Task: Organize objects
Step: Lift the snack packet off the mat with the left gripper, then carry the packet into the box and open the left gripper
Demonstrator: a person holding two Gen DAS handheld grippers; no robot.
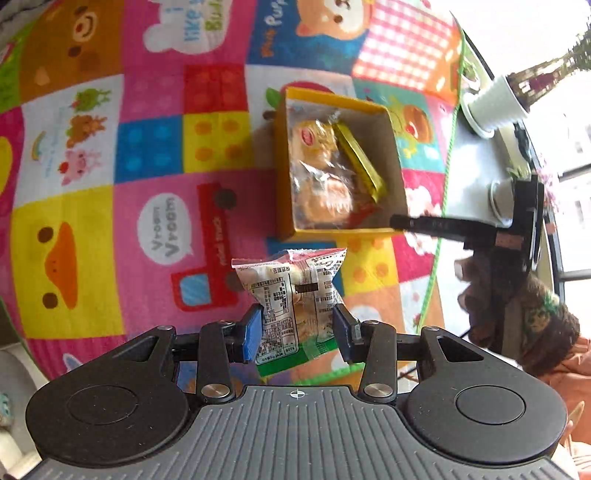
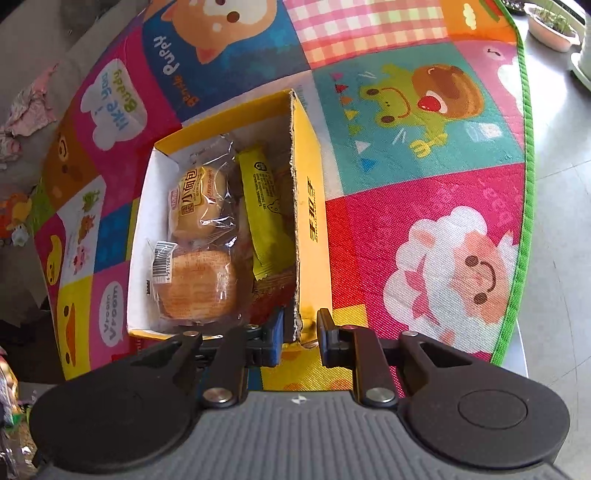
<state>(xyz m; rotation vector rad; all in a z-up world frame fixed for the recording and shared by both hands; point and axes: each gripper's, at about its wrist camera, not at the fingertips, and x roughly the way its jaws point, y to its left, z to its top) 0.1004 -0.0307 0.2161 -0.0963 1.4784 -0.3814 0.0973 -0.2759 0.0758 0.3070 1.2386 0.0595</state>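
My left gripper (image 1: 297,332) is shut on a white printed snack packet (image 1: 291,291), held in the air above the mat, just short of the yellow cardboard box (image 1: 284,177). In the box lie clear-wrapped round breads (image 1: 317,173) and a yellow bar (image 1: 360,158). My right gripper (image 2: 299,338) straddles the near corner of the box's right wall (image 2: 310,221), pads pressed on the cardboard. The right wrist view looks into the box at two bread packs (image 2: 197,199), the yellow bar (image 2: 266,214) and a red wrapper (image 2: 269,295). One finger (image 1: 424,223) of the right gripper shows at the box corner.
The box stands on a colourful cartoon play mat (image 1: 147,147) with a green edge (image 2: 524,147). Beyond the edge is grey floor with a white ribbed pot (image 1: 495,103) and a planter (image 2: 554,29). A person's sleeve (image 1: 532,325) holds the right tool. Crumpled cloth (image 2: 29,107) lies at the far left.
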